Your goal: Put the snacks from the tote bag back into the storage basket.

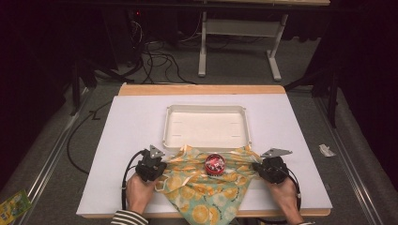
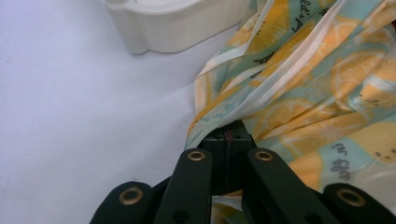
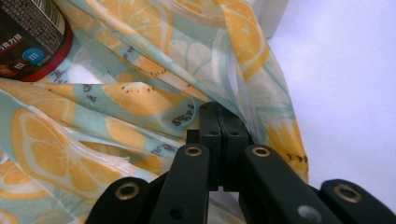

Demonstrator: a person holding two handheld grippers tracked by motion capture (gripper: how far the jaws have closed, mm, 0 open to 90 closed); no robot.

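A cloth [image 1: 206,192] printed with orange slices lies rumpled at the table's near edge. A small red can [image 1: 215,164] stands on its far part. My left gripper [image 1: 162,171] is shut on the cloth's left edge; in the left gripper view the jaws [image 2: 229,133] meet with a fold of cloth [image 2: 303,84] pinched between them. My right gripper [image 1: 257,168] is shut on the cloth's right edge. In the right gripper view its closed jaws [image 3: 220,116] bite the fabric [image 3: 140,93], and the can [image 3: 32,42] shows at the upper left.
A shallow white tray [image 1: 206,108] sits just beyond the cloth in the middle of the white tabletop [image 1: 131,126]; its corner [image 2: 173,23] is close to the left gripper. Cables and a table frame [image 1: 234,42] lie on the floor behind.
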